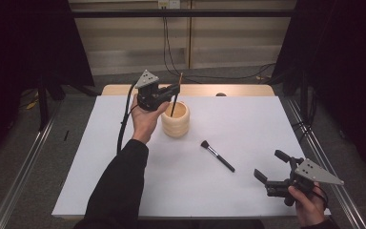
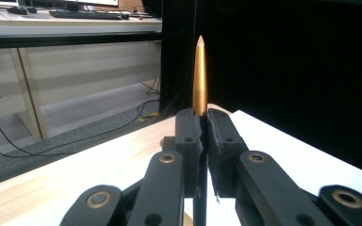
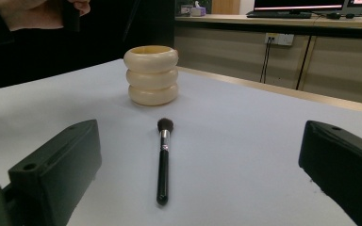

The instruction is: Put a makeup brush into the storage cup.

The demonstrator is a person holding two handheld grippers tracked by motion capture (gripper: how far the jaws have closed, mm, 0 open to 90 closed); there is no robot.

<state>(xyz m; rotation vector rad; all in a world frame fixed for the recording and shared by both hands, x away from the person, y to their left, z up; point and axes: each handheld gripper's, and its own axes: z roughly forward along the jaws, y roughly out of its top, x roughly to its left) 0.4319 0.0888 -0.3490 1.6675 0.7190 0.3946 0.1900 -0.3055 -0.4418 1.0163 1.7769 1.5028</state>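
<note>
The cream ribbed holder [image 1: 175,119], a stack of 3 rounded rings with an open top, serves as the landmark on the white counter [image 1: 248,119]. Just left of the holder and above its rim, a hand [image 1: 145,119] carries the left tongs [image 1: 174,89], which are clenched on a slim brush [image 1: 173,109]. The dark lower part of that brush slants down into the mouth of the holder, while its gold pointed end sticks up past the tongs. In the left gripper view the 2 black jaws meet tight on the gold handle [image 2: 199,80], which stands upright between them with its tip well above the pads.

To the right of the holder and nearer the person lies a second brush [image 1: 217,156], black-handled with a silver band and a dark bristle head; it rests flat on the counter, bristles pointing towards the holder, clear of it. In the right gripper view this makeup brush [image 3: 163,160] lies lengthwise in front of the holder [image 3: 152,75].

Farther right again, well apart from the holder near the counter's front corner, the right tongs [image 1: 270,167] are released, jaws spread wide with nothing between them, held low over the counter.
</note>
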